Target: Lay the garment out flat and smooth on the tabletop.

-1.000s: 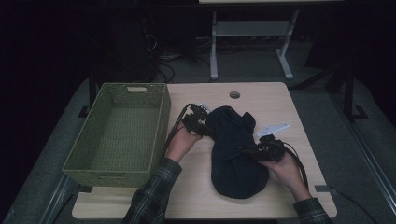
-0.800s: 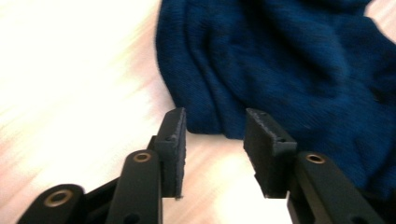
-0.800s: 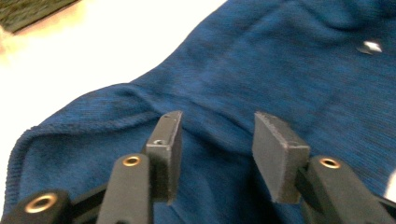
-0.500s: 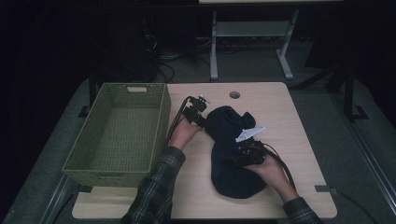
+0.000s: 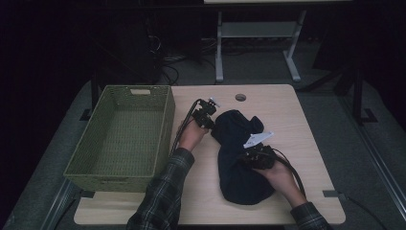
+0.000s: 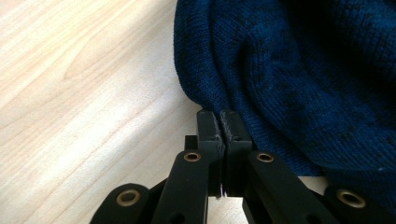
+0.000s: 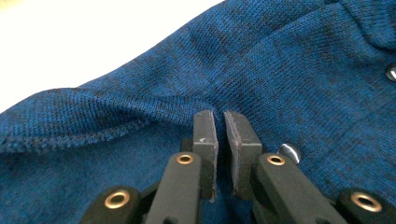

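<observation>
A dark blue knitted garment (image 5: 239,158) lies crumpled on the wooden table (image 5: 306,120), with a white tag (image 5: 257,139) on top. My left gripper (image 5: 207,117) is at the garment's far left edge. In the left gripper view its jaws are together, and the left gripper (image 6: 220,119) is shut on the garment's hem (image 6: 299,84). My right gripper (image 5: 258,157) rests on the garment's middle. Its jaws are nearly together, and the right gripper (image 7: 219,116) pinches a puckered fold of the knit (image 7: 140,107). Metal snaps (image 7: 289,150) sit beside the right jaw.
An empty green woven basket (image 5: 76,165) stands on the left part of the table, close to my left forearm. A round cable hole (image 5: 240,97) is near the far edge. Bare wood lies to the right of the garment and along the front edge.
My right gripper has moved left and nearer to me, onto the garment's middle, and the white tag shifted left with it. The left gripper edged slightly right and away.
</observation>
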`<action>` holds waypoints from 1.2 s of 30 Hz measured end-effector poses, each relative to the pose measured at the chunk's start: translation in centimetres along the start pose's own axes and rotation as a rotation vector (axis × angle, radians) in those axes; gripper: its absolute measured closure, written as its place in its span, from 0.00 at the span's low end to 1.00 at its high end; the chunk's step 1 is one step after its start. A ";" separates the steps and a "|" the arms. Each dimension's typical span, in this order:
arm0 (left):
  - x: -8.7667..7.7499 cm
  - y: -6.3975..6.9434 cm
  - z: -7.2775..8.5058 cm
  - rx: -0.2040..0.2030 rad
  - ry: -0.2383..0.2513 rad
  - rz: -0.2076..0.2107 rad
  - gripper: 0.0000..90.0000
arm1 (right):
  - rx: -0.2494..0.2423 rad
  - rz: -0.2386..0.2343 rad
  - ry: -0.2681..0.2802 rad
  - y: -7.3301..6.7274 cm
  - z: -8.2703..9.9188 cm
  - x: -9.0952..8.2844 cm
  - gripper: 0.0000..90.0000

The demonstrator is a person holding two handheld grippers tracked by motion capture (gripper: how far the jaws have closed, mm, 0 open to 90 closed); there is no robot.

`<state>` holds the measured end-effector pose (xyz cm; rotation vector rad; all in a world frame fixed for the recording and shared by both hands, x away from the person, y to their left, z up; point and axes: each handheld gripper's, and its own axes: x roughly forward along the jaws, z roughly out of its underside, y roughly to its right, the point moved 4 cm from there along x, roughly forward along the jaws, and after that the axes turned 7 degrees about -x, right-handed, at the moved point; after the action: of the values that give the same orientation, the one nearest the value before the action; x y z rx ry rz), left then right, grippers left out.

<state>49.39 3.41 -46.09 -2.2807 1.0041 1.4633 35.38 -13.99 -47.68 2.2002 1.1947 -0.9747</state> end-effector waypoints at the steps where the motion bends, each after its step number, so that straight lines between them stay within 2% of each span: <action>1: -0.1 -0.1 0.0 -0.004 0.007 -0.009 0.99 | 0.002 0.000 0.007 -0.1 0.0 -0.2 0.93; 7: -0.5 -1.2 0.1 -0.009 0.025 -0.060 0.99 | -0.018 -0.009 0.053 -0.7 0.5 -2.7 0.94; 9: -0.5 -1.6 0.2 -0.009 0.034 -0.075 0.99 | -0.027 -0.025 0.070 -1.0 0.8 -3.6 0.95; 12: -0.5 -1.9 0.3 -0.015 0.063 -0.093 0.99 | -0.031 -0.039 0.092 -1.4 1.1 -4.5 0.95; 13: -0.2 -2.0 0.3 -0.018 0.060 -0.095 0.99 | -0.041 -0.058 0.124 -1.9 1.4 -5.4 0.95; 14: 0.0 -2.0 0.4 -0.018 0.061 -0.080 0.99 | -0.038 -0.066 0.134 -2.2 1.5 -5.6 0.95; 16: 0.1 -1.8 0.4 -0.012 0.075 -0.079 0.98 | -0.038 -0.064 0.135 -2.6 1.7 -5.6 0.95; 18: -0.2 -1.5 0.4 -0.015 0.087 -0.076 0.93 | -0.031 -0.070 0.135 -2.7 1.6 -5.3 0.95; 22: -2.0 -0.7 0.4 -0.011 0.110 -0.078 0.77 | -0.030 -0.065 0.153 -2.7 1.2 -4.9 0.94; 23: -2.0 -0.7 0.4 -0.011 0.110 -0.078 0.73 | -0.024 -0.065 0.158 -2.7 1.0 -4.9 0.94; 24: -3.1 -0.2 0.3 0.002 0.113 -0.067 0.69 | -0.026 -0.060 0.167 -2.7 0.7 -4.9 0.94; 25: -3.1 -0.2 0.3 0.002 0.113 -0.067 0.66 | -0.028 -0.057 0.171 -2.7 0.5 -4.9 0.94; 26: -4.2 0.5 0.2 0.004 0.143 -0.037 0.62 | -0.038 -0.056 0.175 -2.6 0.2 -4.8 0.94; 29: -5.4 1.6 0.2 0.049 0.161 -0.012 0.53 | -0.046 -0.051 0.174 -2.8 -0.7 -4.3 0.94; 31: -5.7 2.0 0.3 0.058 0.166 -0.003 0.50 | -0.048 -0.053 0.182 -2.8 -1.2 -4.0 0.94; 32: -6.1 2.7 0.2 0.076 0.179 0.022 0.49 | -0.055 -0.053 0.186 -2.8 -1.5 -3.7 0.94; 36: -6.2 4.0 -0.1 0.098 0.203 0.063 0.45 | -0.070 -0.063 0.175 -3.2 -2.3 -2.8 0.93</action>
<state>45.18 2.98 -40.05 -2.3812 1.1868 1.1940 32.41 -12.29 -44.23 2.2417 1.3628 -0.7648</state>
